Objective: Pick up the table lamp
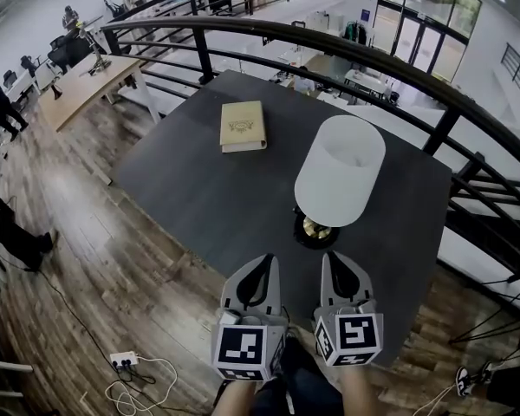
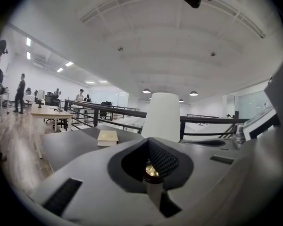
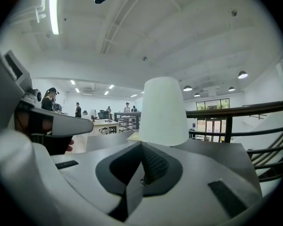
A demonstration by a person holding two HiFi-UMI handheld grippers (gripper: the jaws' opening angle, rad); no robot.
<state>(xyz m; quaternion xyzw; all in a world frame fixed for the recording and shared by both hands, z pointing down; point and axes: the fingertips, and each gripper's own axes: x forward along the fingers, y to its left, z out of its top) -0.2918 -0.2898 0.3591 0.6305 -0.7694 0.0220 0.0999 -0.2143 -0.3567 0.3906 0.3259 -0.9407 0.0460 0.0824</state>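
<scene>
Legible writing: the tan book point(image 1: 243, 126) carries a small mark on its cover, too small to read. The marker cubes on both claws show black-and-white square patterns only.

Hand pose: both hands hold their claws side by side at the near edge of the dark surface point(image 1: 182, 198). They point forward and slightly below level, toward the table lamp point(image 1: 340, 170). The forearms enter from the bottom of the head view.

Left claw point(image 1: 265, 263): jaws together, nothing between them. Its own view looks past the closed tips to the brass part of the lamp's base and the white shade above it.

Right claw point(image 1: 333, 260): jaws together, nothing held. Its tip lies just before the lamp's black round base, and no contact can be made out.

Task item: the table lamp stands upright on the surface, toward its near right side, directly ahead of the two claws. The book lies flat well beyond it to the left, near the black railing point(image 1: 329, 42).
</scene>
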